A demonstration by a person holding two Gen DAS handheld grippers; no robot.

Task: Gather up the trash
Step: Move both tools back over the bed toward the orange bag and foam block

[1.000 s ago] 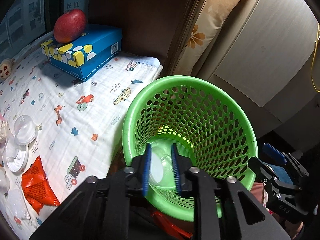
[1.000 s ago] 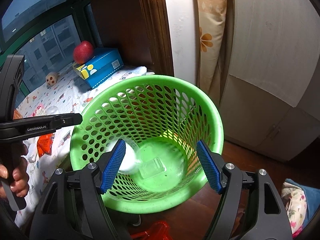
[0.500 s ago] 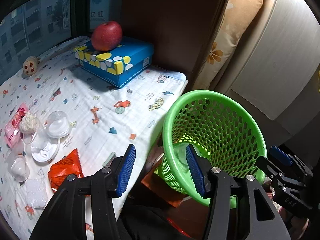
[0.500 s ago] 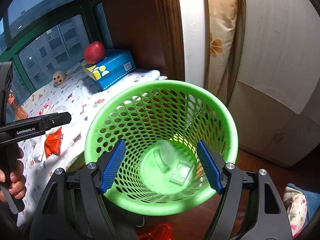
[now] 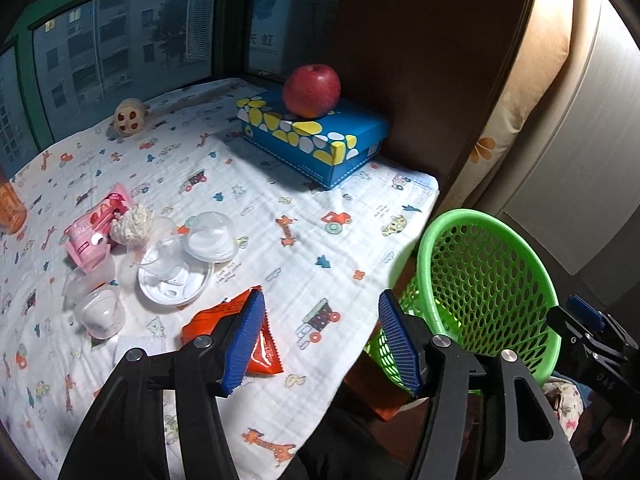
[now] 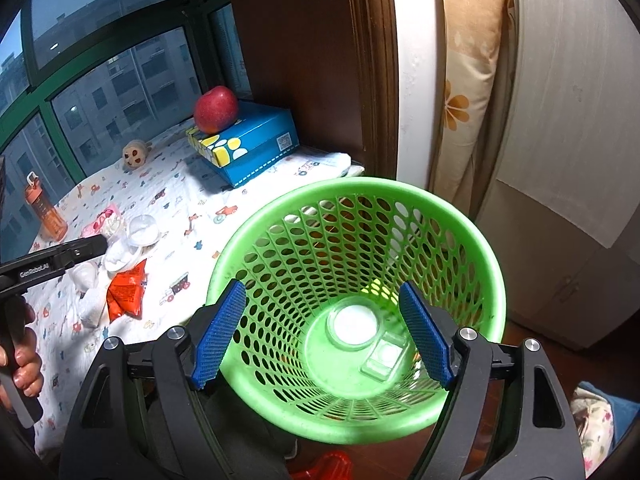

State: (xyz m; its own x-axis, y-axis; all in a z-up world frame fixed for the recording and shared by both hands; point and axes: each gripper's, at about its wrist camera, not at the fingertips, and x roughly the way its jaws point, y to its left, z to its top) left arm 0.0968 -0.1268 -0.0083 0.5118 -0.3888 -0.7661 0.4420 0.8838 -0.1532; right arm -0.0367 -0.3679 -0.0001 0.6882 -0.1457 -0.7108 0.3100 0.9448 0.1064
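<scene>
Left wrist view: looks forward and steeply down between its own fingers, close above the edge of a cloth-covered ledge (image 5: 280,184), with the green basket (image 5: 484,280) at lower right. Right wrist view: looks down from close above straight into the same basket (image 6: 360,200), the ledge (image 6: 176,200) at left. Both views share the basket, the ledge, the blue box (image 5: 316,140) (image 6: 248,140) and the window (image 5: 120,40) (image 6: 100,60).

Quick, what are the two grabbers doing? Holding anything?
Left gripper: open, holding nothing, jaws just opened.
Right gripper: open, holding nothing, jaws just opened wider.
</scene>
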